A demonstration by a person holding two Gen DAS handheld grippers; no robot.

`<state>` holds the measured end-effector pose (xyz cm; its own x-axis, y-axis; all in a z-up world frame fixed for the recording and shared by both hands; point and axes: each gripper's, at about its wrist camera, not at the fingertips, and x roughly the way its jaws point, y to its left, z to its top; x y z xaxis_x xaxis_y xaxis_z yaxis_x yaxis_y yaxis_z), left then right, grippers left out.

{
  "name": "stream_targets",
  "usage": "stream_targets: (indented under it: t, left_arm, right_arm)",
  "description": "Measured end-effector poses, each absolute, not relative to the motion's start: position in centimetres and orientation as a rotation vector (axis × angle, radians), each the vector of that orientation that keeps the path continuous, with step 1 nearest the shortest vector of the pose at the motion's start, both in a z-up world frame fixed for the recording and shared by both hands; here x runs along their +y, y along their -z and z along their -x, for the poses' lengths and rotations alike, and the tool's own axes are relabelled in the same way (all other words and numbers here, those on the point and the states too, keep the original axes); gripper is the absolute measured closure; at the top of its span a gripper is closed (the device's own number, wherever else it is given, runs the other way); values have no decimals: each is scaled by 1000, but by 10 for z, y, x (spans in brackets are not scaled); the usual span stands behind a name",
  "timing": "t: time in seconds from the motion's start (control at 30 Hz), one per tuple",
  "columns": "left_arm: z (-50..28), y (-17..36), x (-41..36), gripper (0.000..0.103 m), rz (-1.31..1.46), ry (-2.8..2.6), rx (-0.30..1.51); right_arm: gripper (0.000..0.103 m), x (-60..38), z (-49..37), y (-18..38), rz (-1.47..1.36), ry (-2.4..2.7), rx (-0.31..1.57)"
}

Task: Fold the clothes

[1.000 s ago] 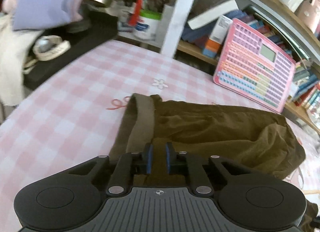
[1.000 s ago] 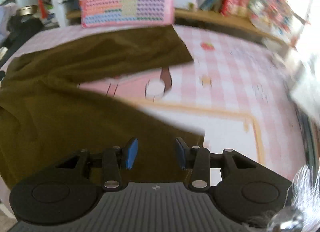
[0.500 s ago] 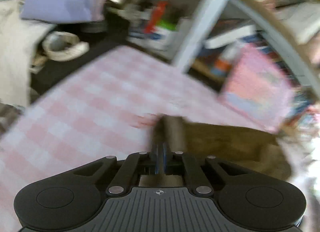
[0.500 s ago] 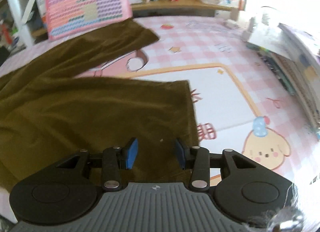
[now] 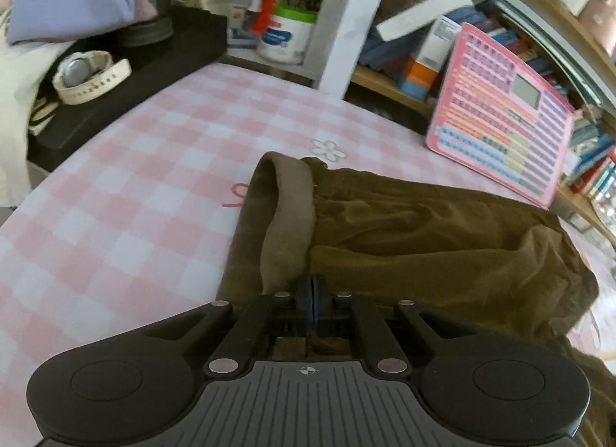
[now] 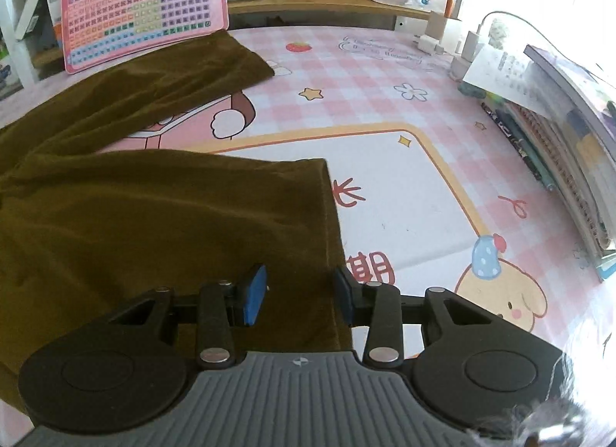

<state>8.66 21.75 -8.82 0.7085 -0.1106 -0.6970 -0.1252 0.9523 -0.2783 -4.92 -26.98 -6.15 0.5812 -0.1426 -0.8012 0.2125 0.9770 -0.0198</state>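
Olive-brown trousers (image 5: 442,250) lie on the pink checked table mat (image 5: 134,177). In the left wrist view their folded-over waistband (image 5: 288,216) runs up from my left gripper (image 5: 312,293), whose pads are pressed together on the cloth at the waistband's near end. In the right wrist view the two legs spread apart, the near leg (image 6: 154,235) toward me and the far leg (image 6: 173,73) by the shelf. My right gripper (image 6: 298,285) straddles the near leg's hem edge; its jaws are closing, with the cloth between them but not pressed.
A pink keyboard toy (image 6: 142,0) leans on the bookshelf behind the trousers. A black box (image 5: 154,69) with a white watch (image 5: 88,73) stands at the mat's left end. Stacked books (image 6: 569,139) and plug adapters (image 6: 462,50) line the right side.
My left gripper's jaws have shut at the waistband after a quick blurred swing. The right wrist view has rolled, and the near leg's hem now lies between its slightly narrower jaws.
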Motion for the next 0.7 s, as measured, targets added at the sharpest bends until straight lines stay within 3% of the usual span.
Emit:
stream_targets:
  t: [0.4, 0.7]
  left_arm:
    - [-81, 74, 219, 97, 340, -31, 811]
    - [7, 42, 209, 97, 348, 85, 757]
  right_arm:
    - [67, -293, 0, 63, -93, 163, 910]
    - [67, -287, 35, 48, -92, 172, 878]
